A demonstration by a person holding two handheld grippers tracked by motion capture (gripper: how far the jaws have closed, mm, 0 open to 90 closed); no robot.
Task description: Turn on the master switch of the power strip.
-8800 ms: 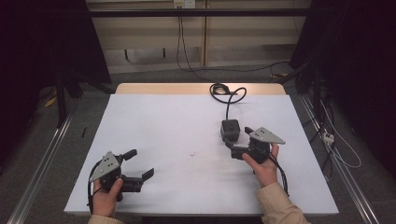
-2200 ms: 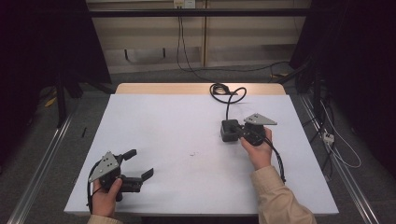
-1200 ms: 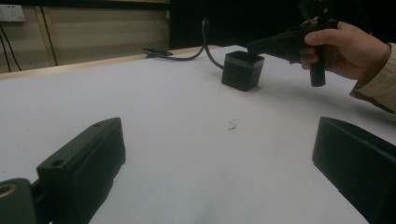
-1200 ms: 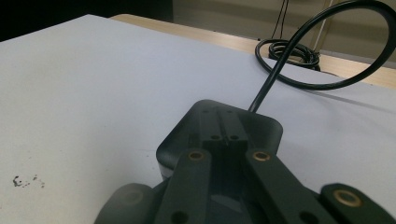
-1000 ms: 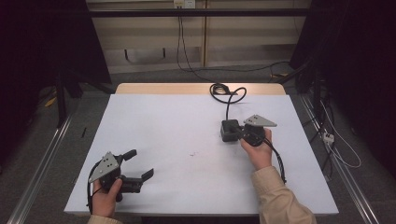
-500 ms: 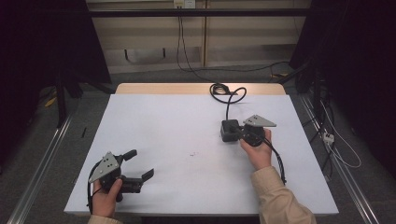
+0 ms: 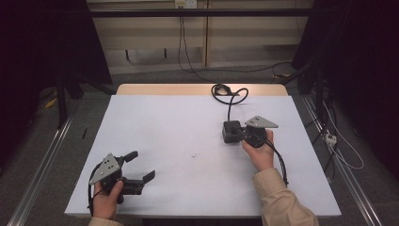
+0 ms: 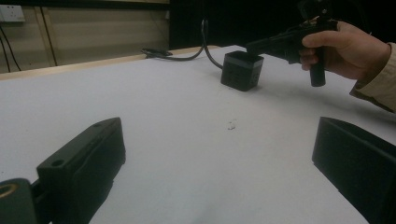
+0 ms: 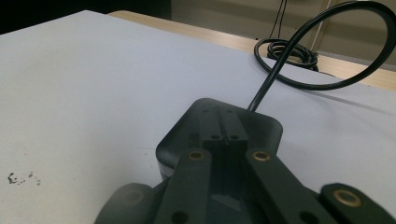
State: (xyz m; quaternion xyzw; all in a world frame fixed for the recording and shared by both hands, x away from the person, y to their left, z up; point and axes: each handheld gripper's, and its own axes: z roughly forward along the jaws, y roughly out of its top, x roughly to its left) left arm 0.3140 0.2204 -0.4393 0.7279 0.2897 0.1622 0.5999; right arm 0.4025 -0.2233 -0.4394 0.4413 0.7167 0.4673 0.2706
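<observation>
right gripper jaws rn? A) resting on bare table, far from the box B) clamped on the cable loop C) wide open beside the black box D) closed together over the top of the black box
D: in the right gripper view the right gripper has its jaws together above the black box.

the left hand (image 7: 107, 197) grips the left gripper (image 7: 140, 168) low at the near left of the bench (image 7: 179, 127), jaws spread wide apart and pointing right. the right hand (image 7: 259, 151), in a tan sleeve (image 7: 282, 202), holds the right gripper (image 7: 241, 133) farther out on the right side, jaws pressed together with nothing between them, pointing left.
</observation>
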